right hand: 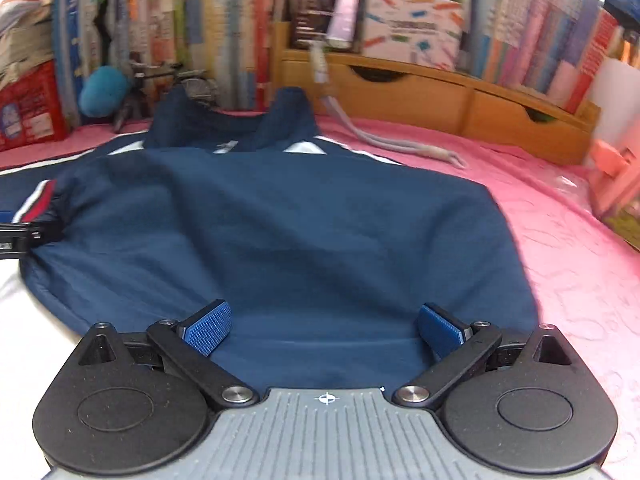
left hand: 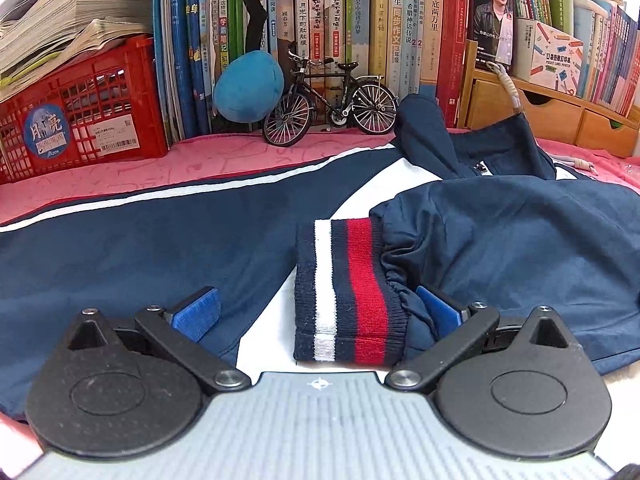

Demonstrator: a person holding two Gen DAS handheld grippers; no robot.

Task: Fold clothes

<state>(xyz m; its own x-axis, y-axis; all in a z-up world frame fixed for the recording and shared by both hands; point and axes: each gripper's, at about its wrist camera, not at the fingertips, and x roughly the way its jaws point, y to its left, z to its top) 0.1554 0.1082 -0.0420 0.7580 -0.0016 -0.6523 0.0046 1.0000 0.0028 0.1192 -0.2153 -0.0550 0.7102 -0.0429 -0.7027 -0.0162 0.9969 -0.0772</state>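
Observation:
A navy and white jacket lies spread on the pink bedcover, collar toward the books. One sleeve is folded across the body, and its striped navy, white and red cuff lies between the fingers of my left gripper, which stands open around it without pinching. In the right wrist view the folded sleeve and jacket body fill the middle. My right gripper is open just above the navy cloth at its near edge. The left gripper's finger shows at the far left beside the cuff.
A row of books lines the back. A red crate, a blue plush and a model bicycle stand before them. A wooden drawer unit is at the right. Pink bedcover lies right of the jacket, with a cord on it.

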